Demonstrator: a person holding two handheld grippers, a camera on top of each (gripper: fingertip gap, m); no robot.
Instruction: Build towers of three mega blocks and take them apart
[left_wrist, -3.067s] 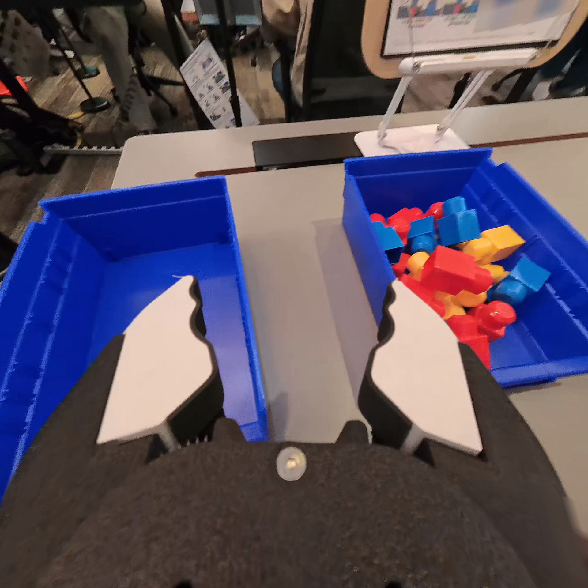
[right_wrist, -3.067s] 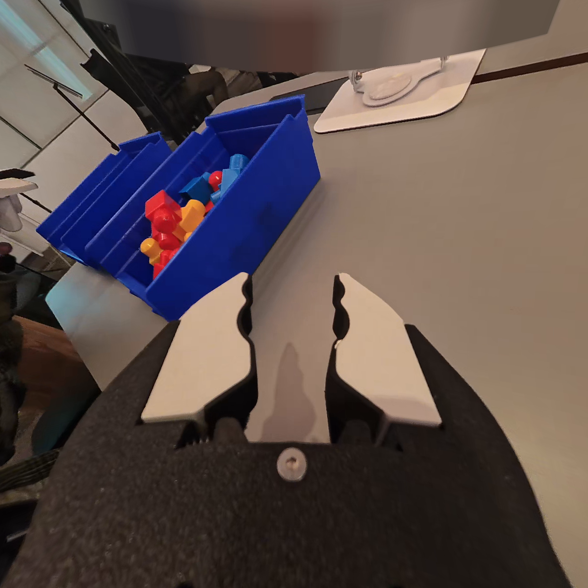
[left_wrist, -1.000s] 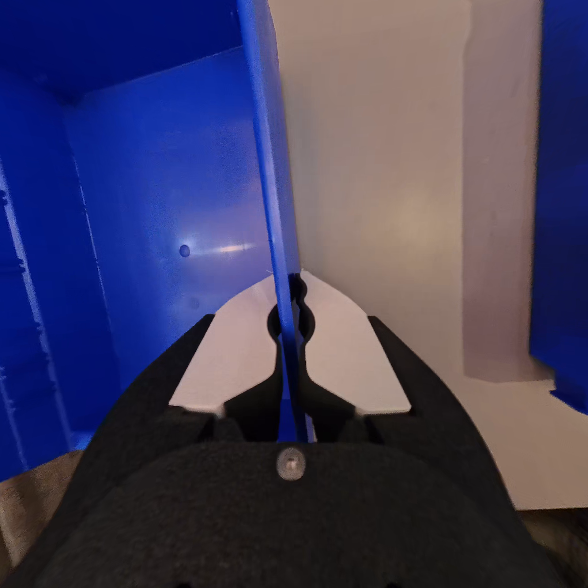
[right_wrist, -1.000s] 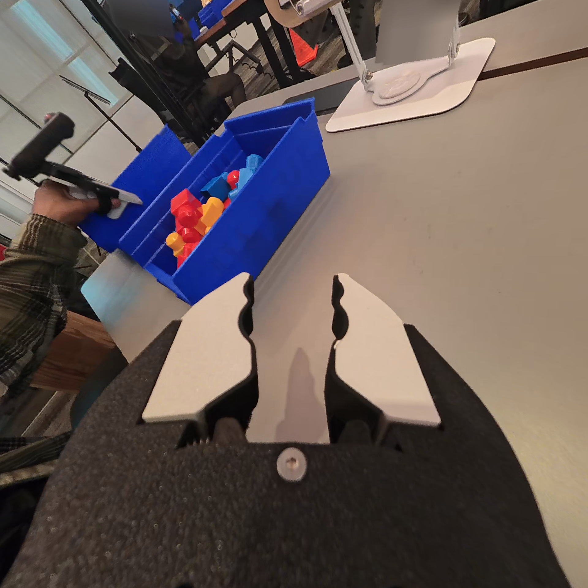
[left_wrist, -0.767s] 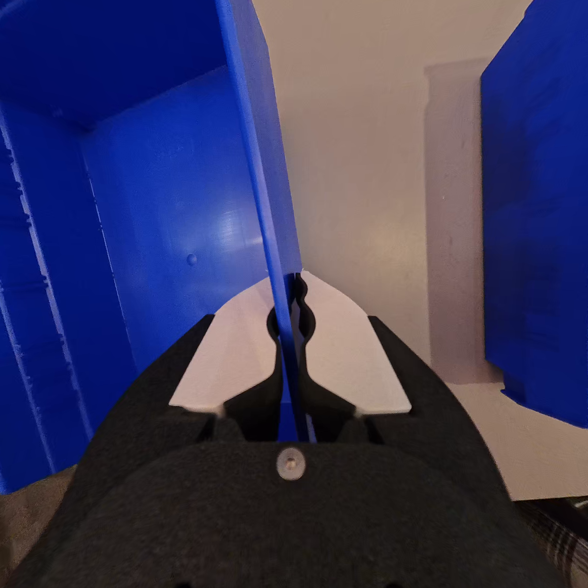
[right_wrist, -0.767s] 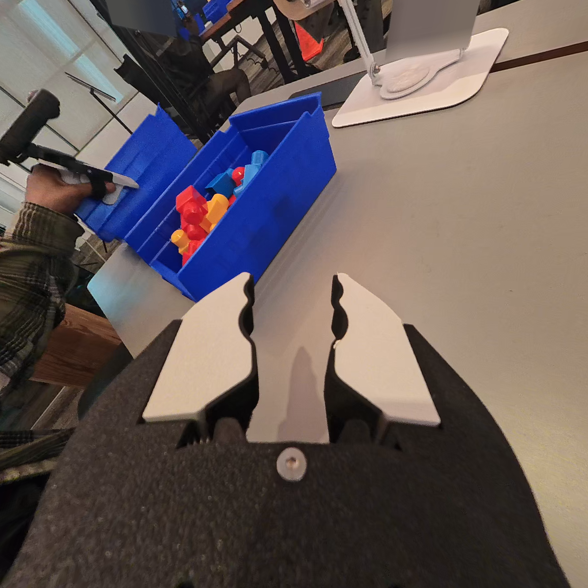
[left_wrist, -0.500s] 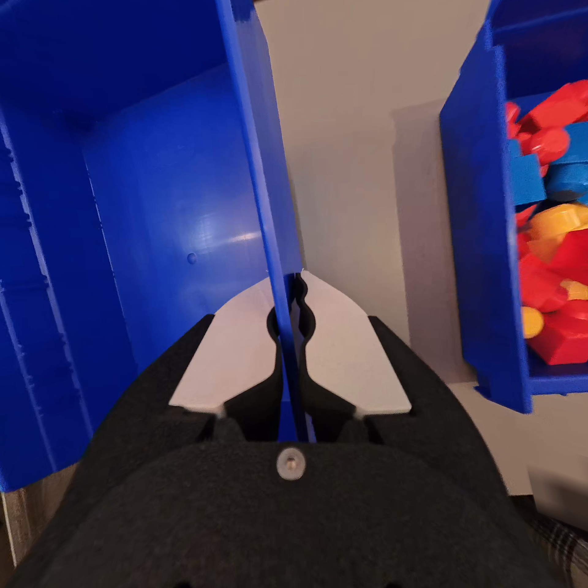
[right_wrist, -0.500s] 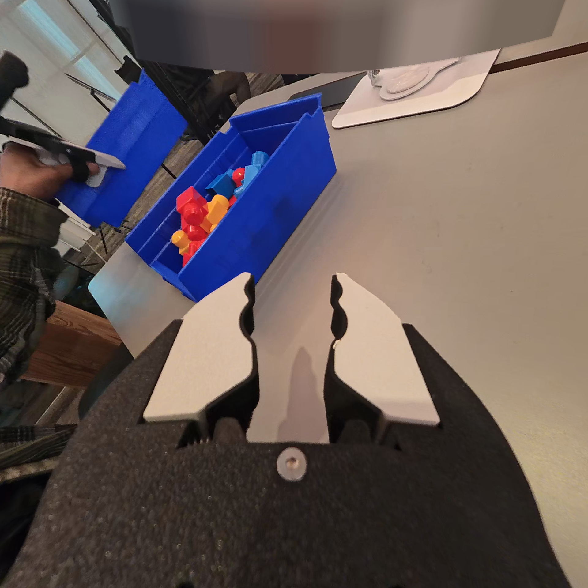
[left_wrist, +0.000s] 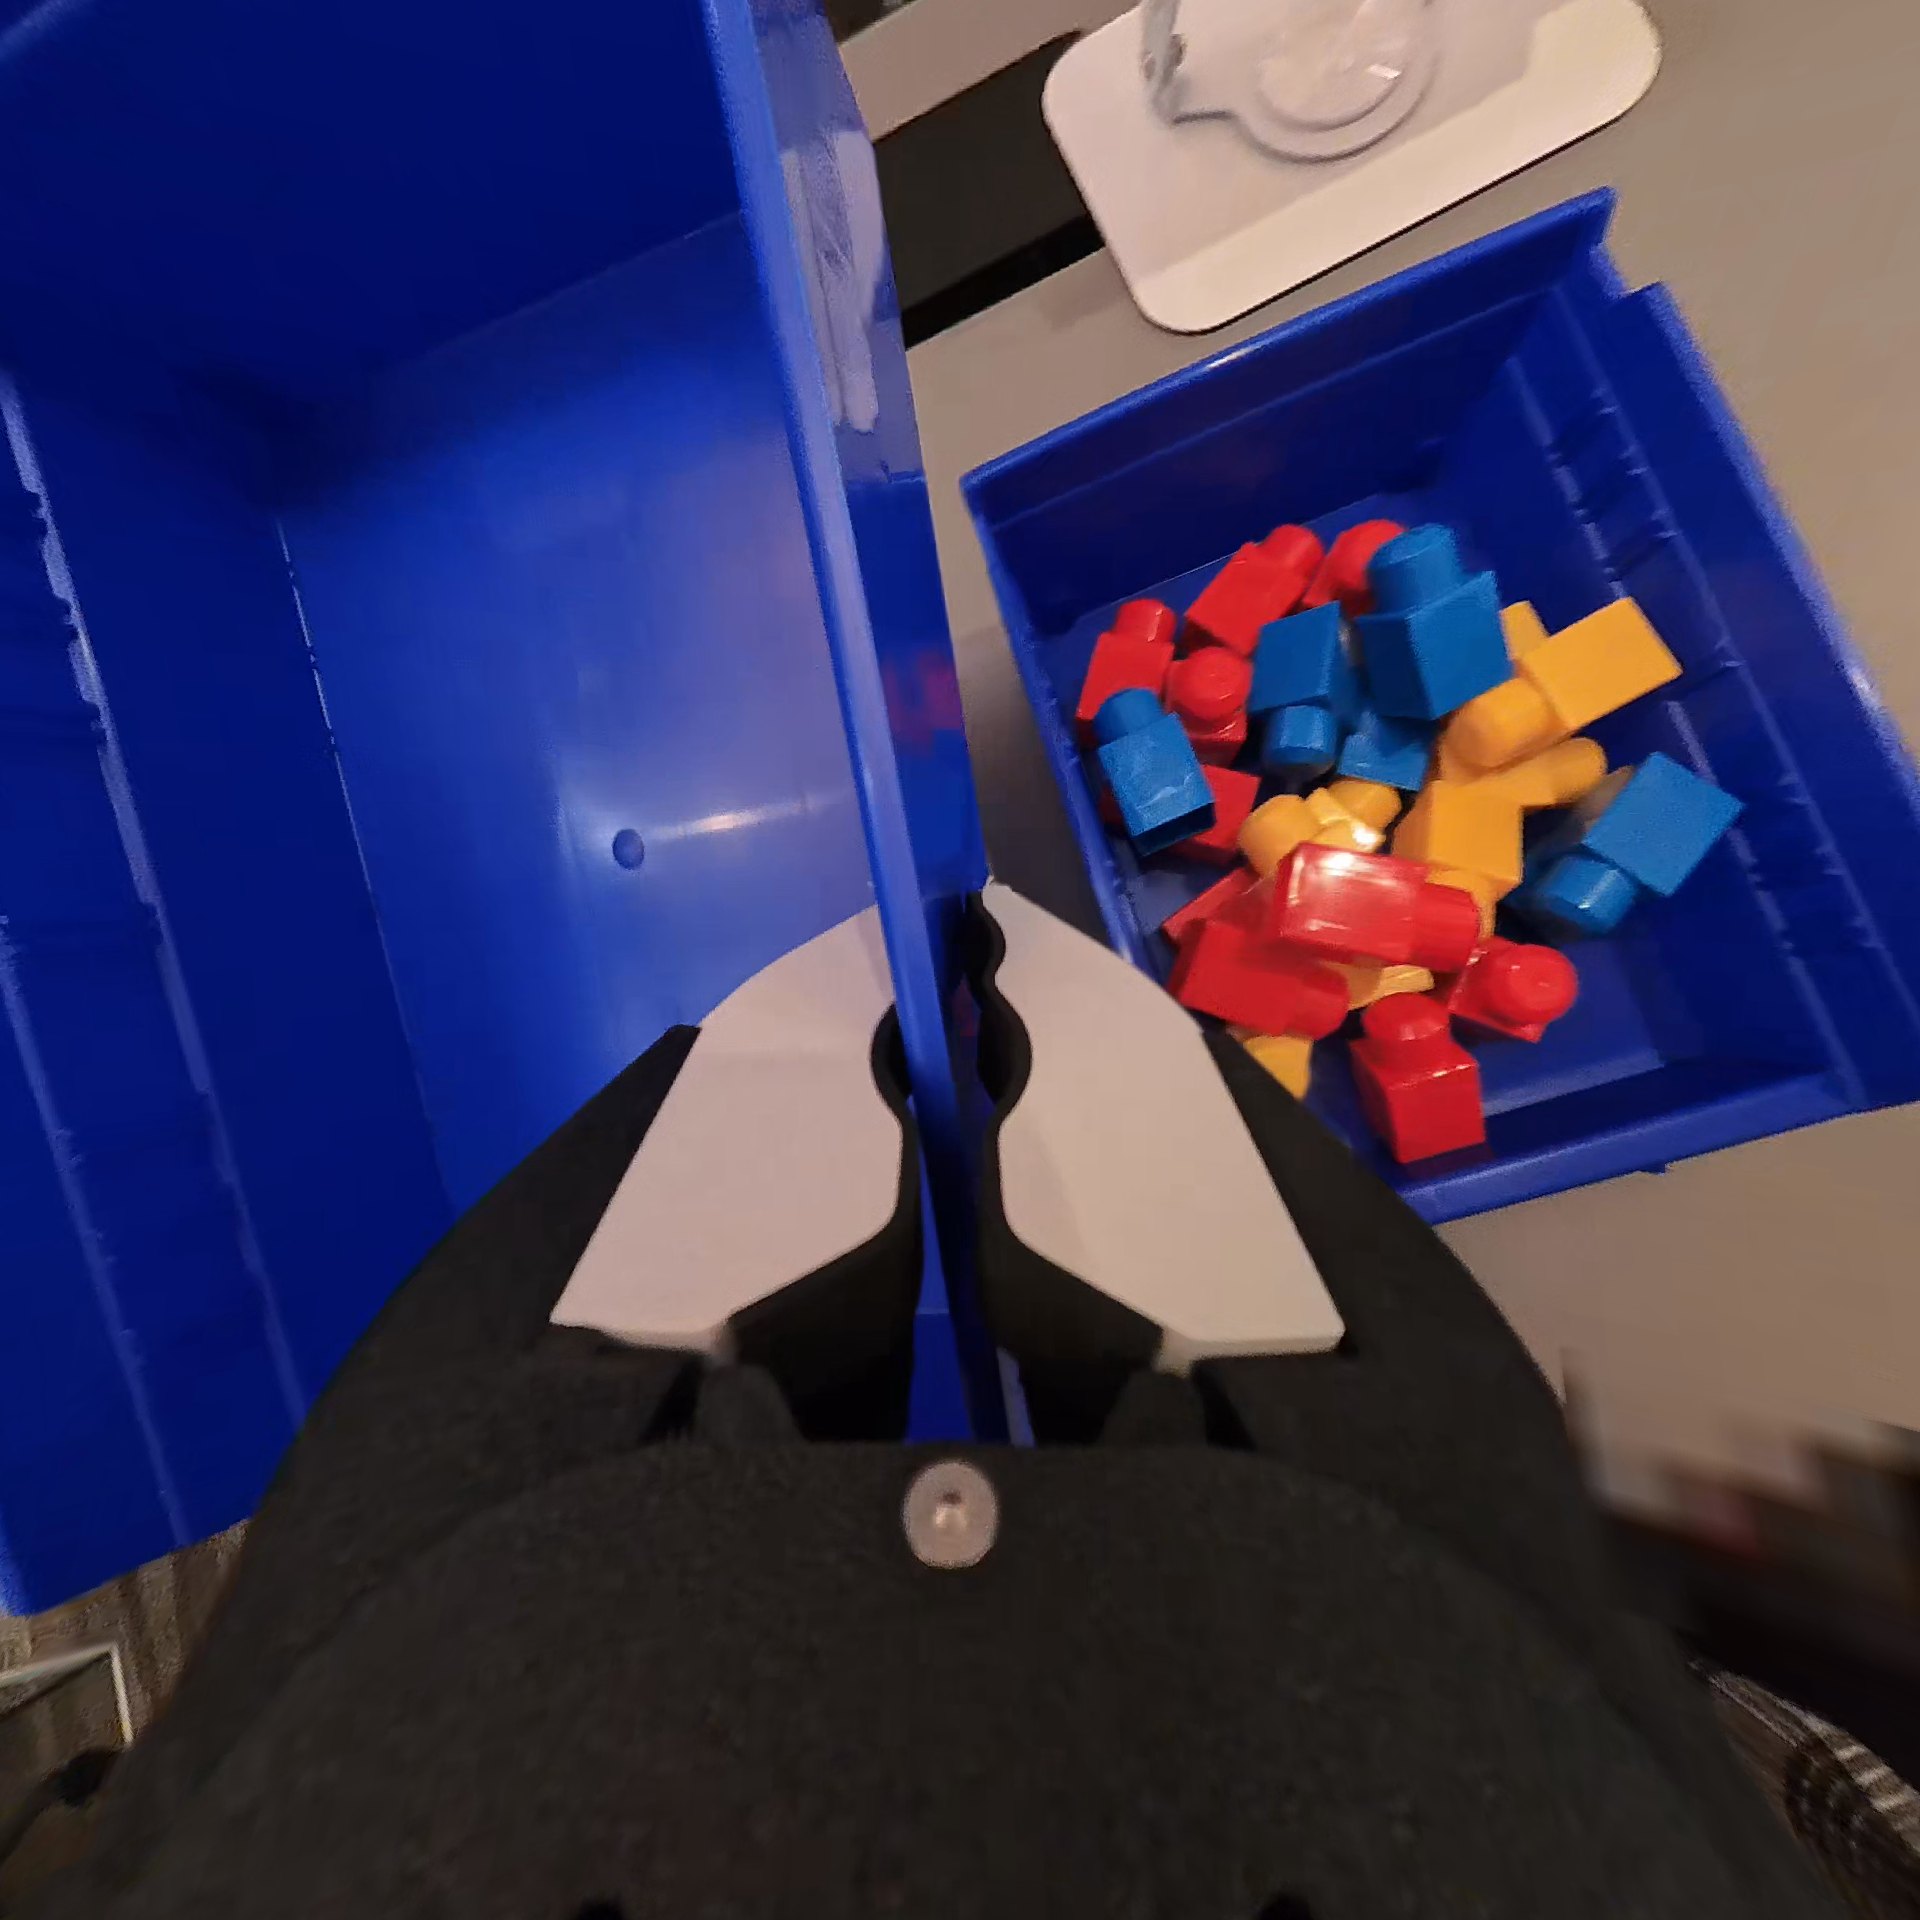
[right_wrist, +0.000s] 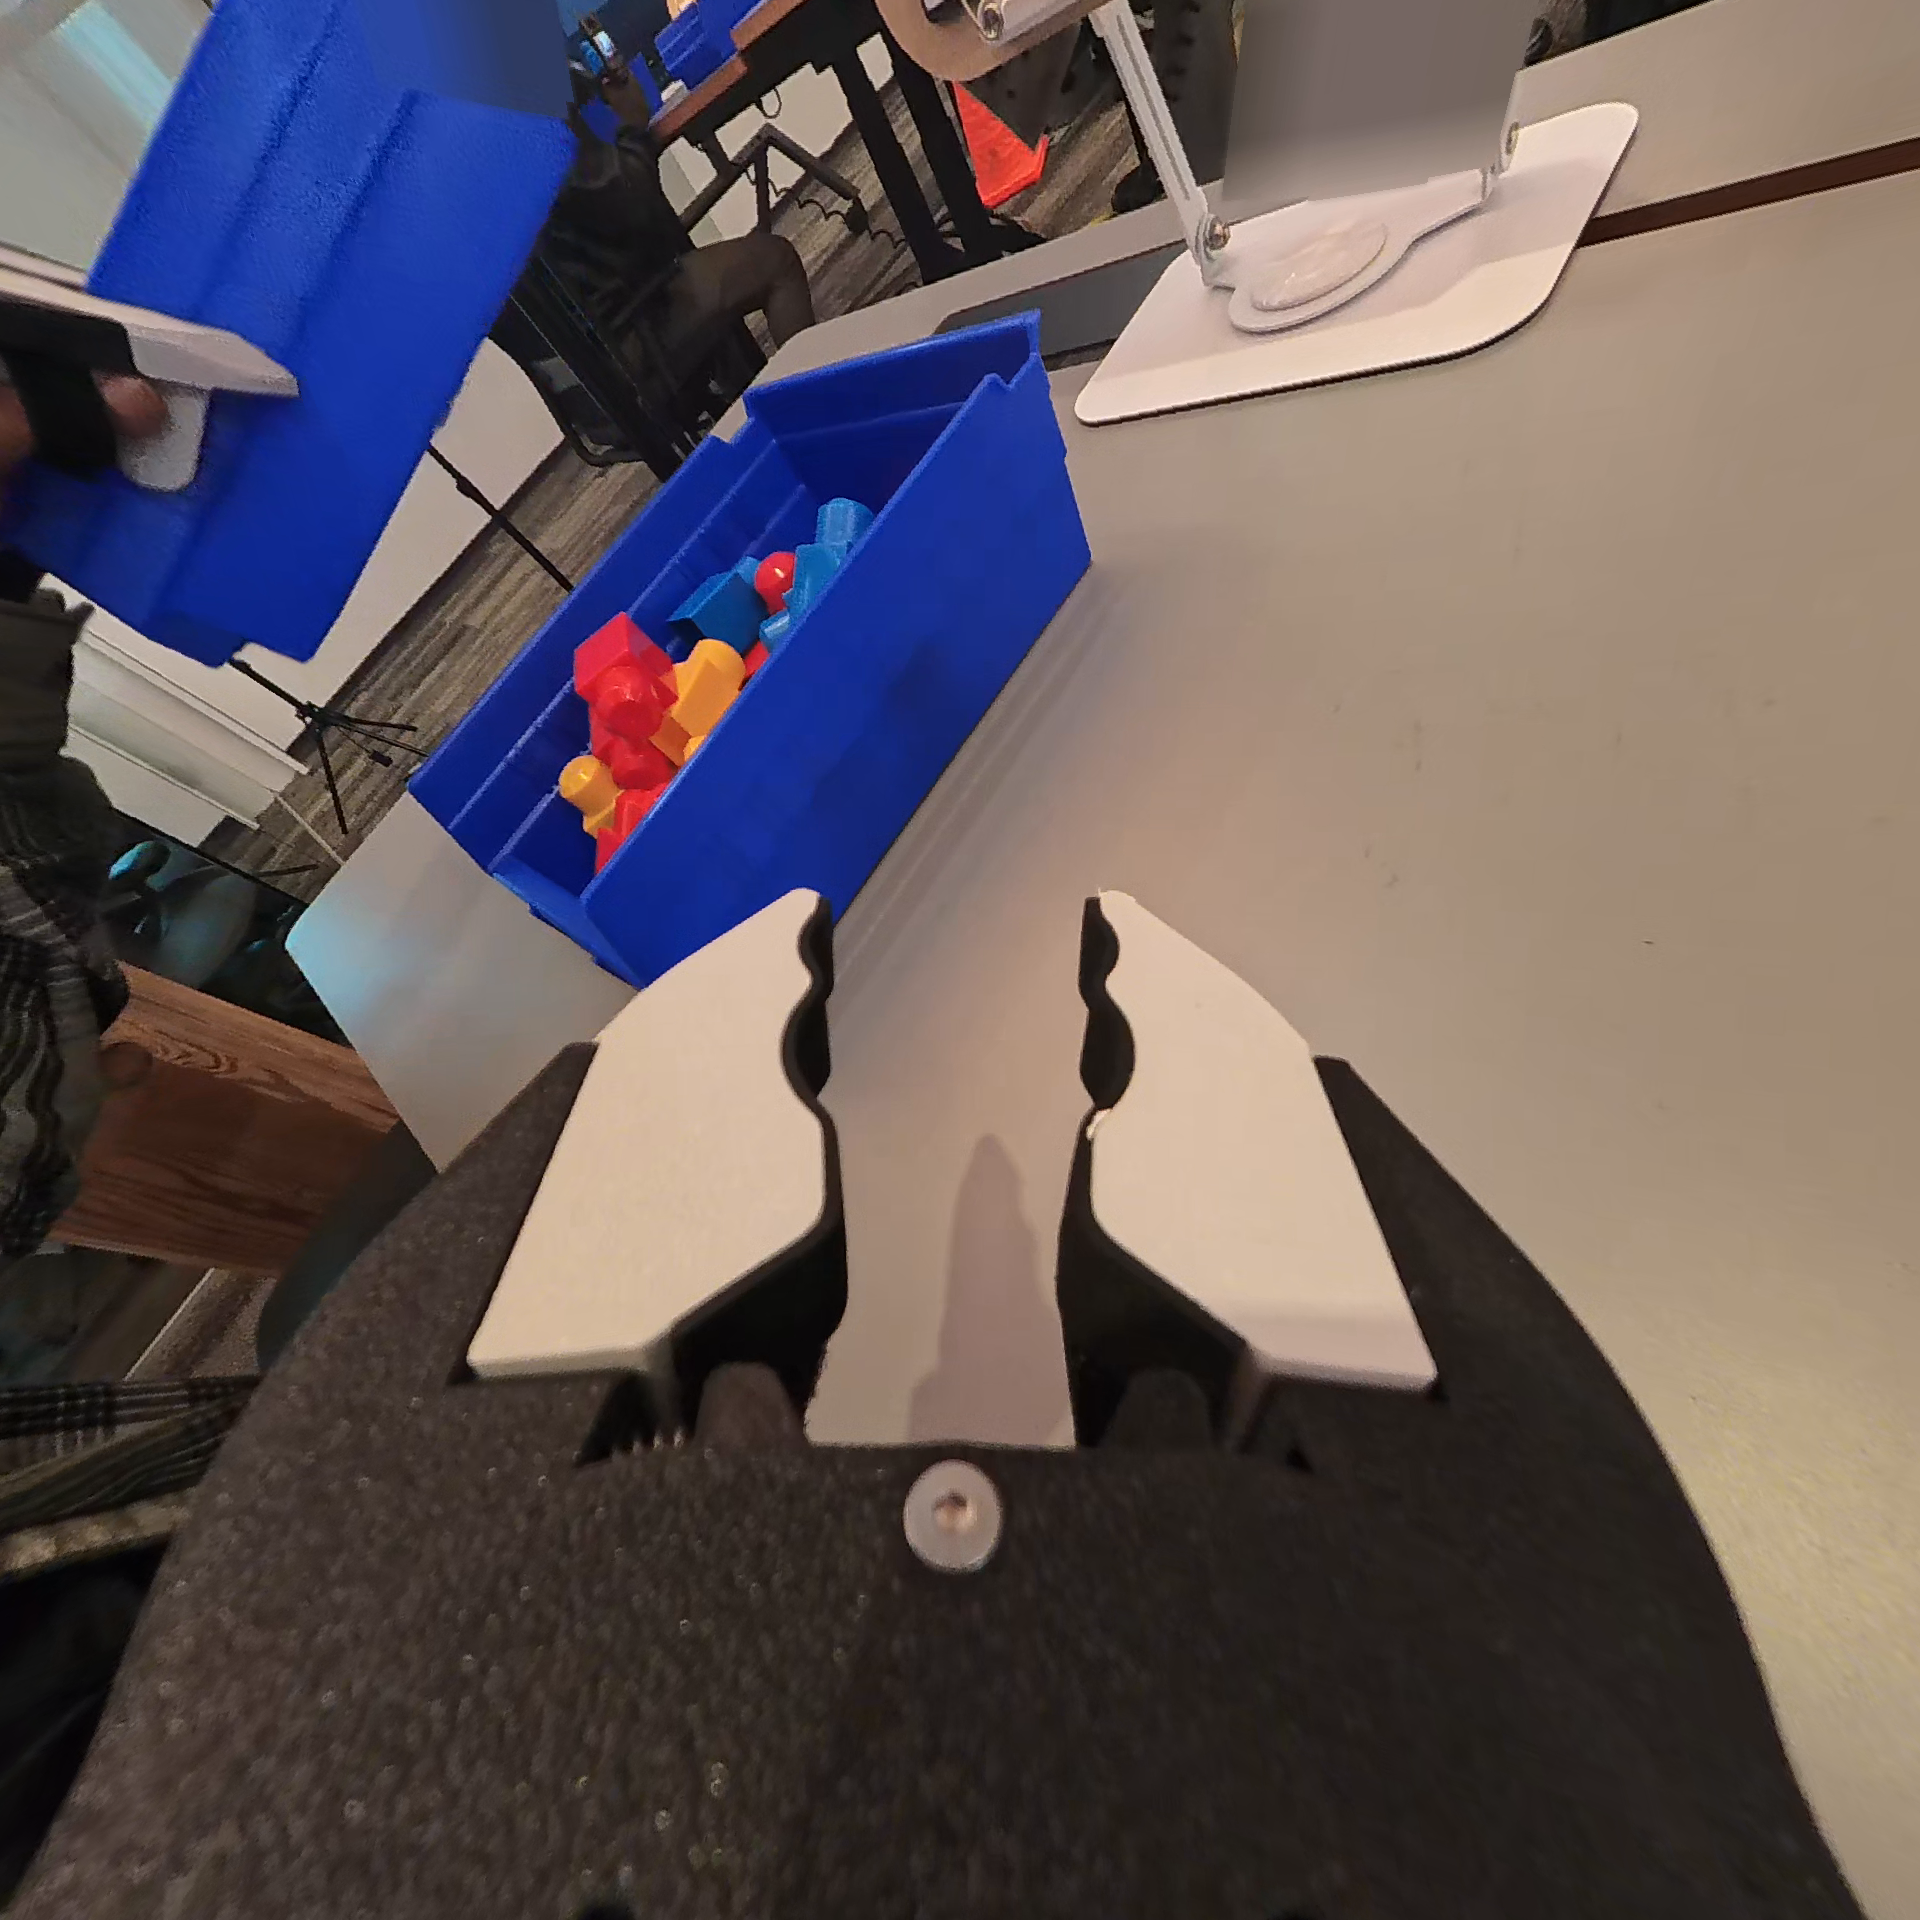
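Jaws of my left gripper (left_wrist: 951, 935) are pressing together on the right side wall of the empty blue bin (left_wrist: 436, 644), one finger inside the wall and one outside. I am holding that bin clear of the table; in the right wrist view it is hanging tilted in the air at upper left (right_wrist: 312, 312), well apart from the tabletop, with my left hand (right_wrist: 73, 416) behind it.

Jaws of my right gripper (right_wrist: 956, 935) are standing spread, gripping nothing, with bare grey table (right_wrist: 1455, 831) showing between the fingers. They are hovering low over the table, just beside the near corner of the second blue bin (right_wrist: 862, 727).

That second bin is resting on the table and is holding the mega blocks (left_wrist: 1382, 831): a loose heap of red, blue and yellow single pieces, none visibly stacked into a tower. In the left wrist view its left rim (left_wrist: 1039, 644) is lying just beside the wall I am pinching, with a narrow strip of table showing between them.

Open room is lying to the right of the block bin, where the tabletop is running bare toward a white stand base (right_wrist: 1351, 312) at the far edge. Beyond the table edge, desks, chairs and an orange cone (right_wrist: 997, 135) are standing on a carpeted floor.
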